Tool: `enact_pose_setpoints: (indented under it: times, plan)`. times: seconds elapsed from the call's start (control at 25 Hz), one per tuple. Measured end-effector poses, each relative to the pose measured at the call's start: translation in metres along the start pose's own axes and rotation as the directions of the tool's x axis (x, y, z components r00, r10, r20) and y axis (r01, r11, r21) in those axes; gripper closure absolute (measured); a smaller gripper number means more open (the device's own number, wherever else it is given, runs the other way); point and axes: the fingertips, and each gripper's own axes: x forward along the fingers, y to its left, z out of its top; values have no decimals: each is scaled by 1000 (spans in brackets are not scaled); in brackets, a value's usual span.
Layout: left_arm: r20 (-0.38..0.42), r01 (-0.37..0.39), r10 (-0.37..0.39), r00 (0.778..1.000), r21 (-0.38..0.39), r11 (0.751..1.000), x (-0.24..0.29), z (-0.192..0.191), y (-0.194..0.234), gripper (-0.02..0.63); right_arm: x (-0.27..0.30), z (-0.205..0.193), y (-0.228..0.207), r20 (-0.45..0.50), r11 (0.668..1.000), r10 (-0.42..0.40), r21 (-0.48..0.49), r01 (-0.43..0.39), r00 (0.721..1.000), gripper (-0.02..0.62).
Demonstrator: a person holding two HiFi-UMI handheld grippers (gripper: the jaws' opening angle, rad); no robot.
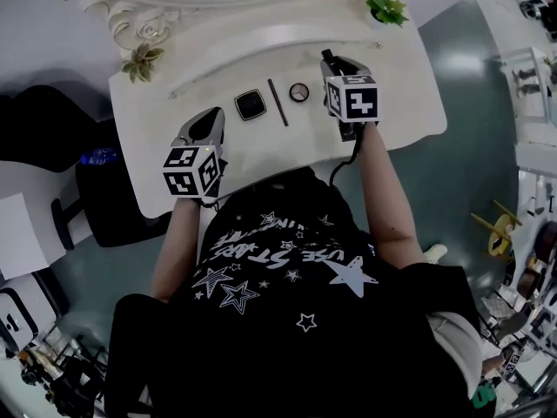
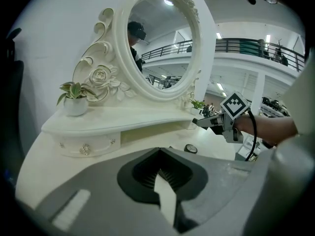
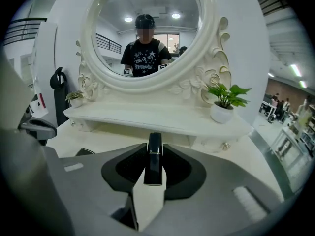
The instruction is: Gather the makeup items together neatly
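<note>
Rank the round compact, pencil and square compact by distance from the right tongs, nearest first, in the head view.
1. Round compact, just left of the right tongs, which hold a dark tube.
2. Pencil, next to the left.
3. Square compact, farthest left.

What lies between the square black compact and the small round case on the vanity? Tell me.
A slim dark stick lies between the square compact and the round case, seen in the head view.
</note>
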Motion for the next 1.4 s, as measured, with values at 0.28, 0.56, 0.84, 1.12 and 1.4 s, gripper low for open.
enact_pose_setpoints:
  times: [0.28, 0.56, 0.84, 1.12, 1.4]
  plan:
    - [-32, 30, -30, 999, 8, 1000, -7, -14, 3, 604, 1, -39, 5, -46, 997, -45, 62, 48, 998, 466]
    - [-61, 44, -44, 997, 5, 999, -7, -27, 9, 604, 10, -63, 10, -73, 994, -66, 84, 73, 995, 466]
    - [-83, 51, -51, 995, -6, 999, -6, -36, 11, 604, 25, -79, 12, -107, 993, -76, 81, 85, 991, 466]
    - [-90, 44, -45, 995, -17, 999, -9, -40, 17, 604, 34, -87, 13, -125, 993, -78, 75, 88, 989, 465]
    - [-86, 44, -46, 995, -16, 999, -15, -42, 24, 604, 34, -87, 13, -122, 992, -102, 63, 110, 987, 462]
